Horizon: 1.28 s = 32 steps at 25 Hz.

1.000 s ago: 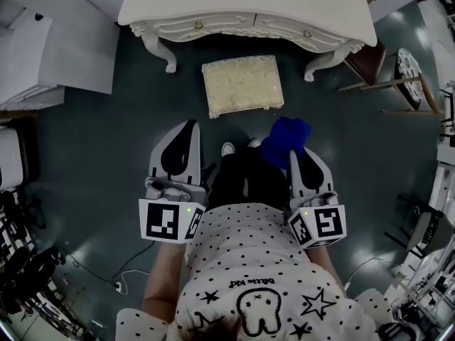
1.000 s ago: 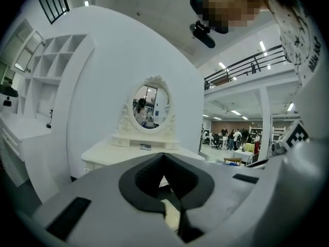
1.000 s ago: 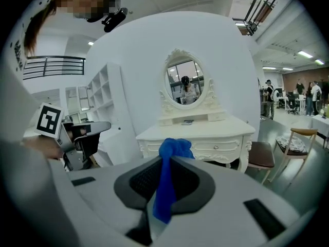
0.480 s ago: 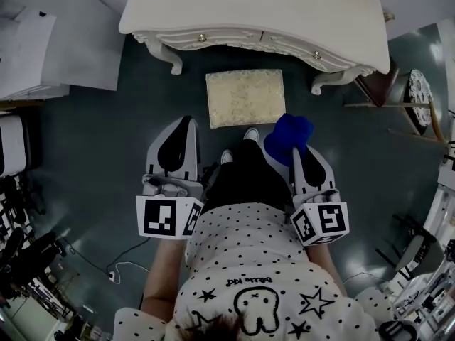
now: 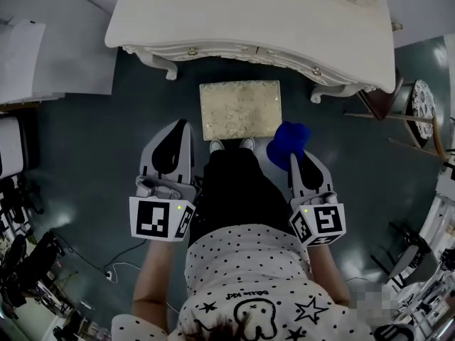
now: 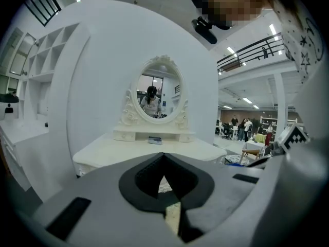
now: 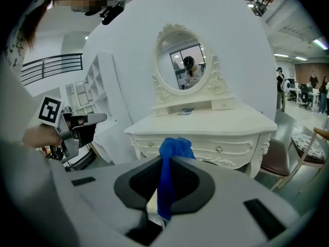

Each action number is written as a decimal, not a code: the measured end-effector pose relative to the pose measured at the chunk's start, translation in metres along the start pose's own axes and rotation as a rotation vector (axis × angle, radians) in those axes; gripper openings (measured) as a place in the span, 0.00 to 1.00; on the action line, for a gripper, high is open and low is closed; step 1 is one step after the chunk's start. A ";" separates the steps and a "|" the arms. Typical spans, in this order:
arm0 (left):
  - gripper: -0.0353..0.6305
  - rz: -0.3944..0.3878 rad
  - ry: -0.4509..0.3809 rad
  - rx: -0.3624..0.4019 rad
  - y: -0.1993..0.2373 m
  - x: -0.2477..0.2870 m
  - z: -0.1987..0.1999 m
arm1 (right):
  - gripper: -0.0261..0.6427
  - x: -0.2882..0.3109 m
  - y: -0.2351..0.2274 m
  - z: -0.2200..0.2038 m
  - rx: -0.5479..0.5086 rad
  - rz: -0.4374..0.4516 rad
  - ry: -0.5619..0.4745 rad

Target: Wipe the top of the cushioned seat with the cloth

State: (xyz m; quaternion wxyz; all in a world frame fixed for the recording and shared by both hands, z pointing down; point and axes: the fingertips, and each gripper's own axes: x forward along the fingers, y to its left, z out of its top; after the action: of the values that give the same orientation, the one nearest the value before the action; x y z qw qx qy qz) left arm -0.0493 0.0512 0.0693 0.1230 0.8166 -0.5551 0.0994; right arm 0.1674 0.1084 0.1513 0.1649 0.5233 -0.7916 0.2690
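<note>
The cushioned seat (image 5: 239, 109) is a cream, patterned rectangle on the floor just in front of the person's feet, below the white dressing table (image 5: 249, 16). My right gripper (image 5: 292, 154) is shut on a bright blue cloth (image 5: 287, 142), which bunches out past its tips at the seat's right near corner. In the right gripper view the blue cloth (image 7: 171, 163) hangs pinched between the jaws. My left gripper (image 5: 175, 135) is held left of the seat, its jaws shut with nothing between them; the left gripper (image 6: 163, 170) faces the table and mirror (image 6: 157, 95).
A white cabinet (image 5: 39, 59) stands at the left. A dark wooden chair (image 5: 402, 112) sits to the right of the table. Cables (image 5: 121, 265) lie on the dark floor at lower left, with dark equipment along the left edge.
The person has stepped forward: the seat and table now lie closer, with the feet at the seat's near edge. Both grippers keep their pose, and the cloth stays gripped.
</note>
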 end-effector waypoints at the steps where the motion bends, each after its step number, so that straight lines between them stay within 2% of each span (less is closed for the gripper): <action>1: 0.05 -0.009 0.013 0.001 0.002 0.006 -0.006 | 0.11 0.009 -0.004 -0.002 -0.002 -0.004 0.006; 7: 0.05 -0.078 0.092 -0.023 0.018 0.039 -0.059 | 0.11 0.076 -0.042 -0.019 -0.029 -0.106 0.011; 13: 0.05 -0.145 0.155 -0.070 0.027 0.072 -0.132 | 0.11 0.170 -0.107 -0.077 -0.057 -0.276 0.087; 18: 0.05 -0.151 0.220 -0.190 0.018 0.077 -0.183 | 0.11 0.245 -0.158 -0.132 -0.078 -0.359 0.164; 22: 0.05 -0.222 0.276 -0.277 -0.001 0.074 -0.214 | 0.11 0.285 -0.202 -0.159 -0.124 -0.470 0.219; 26: 0.05 -0.260 0.331 -0.293 -0.003 0.066 -0.235 | 0.11 0.312 -0.216 -0.180 -0.121 -0.483 0.248; 30: 0.05 -0.265 0.331 -0.303 0.006 0.079 -0.238 | 0.11 0.329 -0.206 -0.210 -0.124 -0.459 0.330; 32: 0.05 -0.267 0.329 -0.280 0.012 0.087 -0.238 | 0.11 0.334 -0.198 -0.222 -0.118 -0.452 0.365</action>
State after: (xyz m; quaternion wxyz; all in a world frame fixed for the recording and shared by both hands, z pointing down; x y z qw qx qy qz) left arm -0.0346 0.0443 0.3224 0.3354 0.8306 -0.4232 0.1361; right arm 0.2116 -0.0672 0.5606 0.3903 0.6187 -0.6266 0.2687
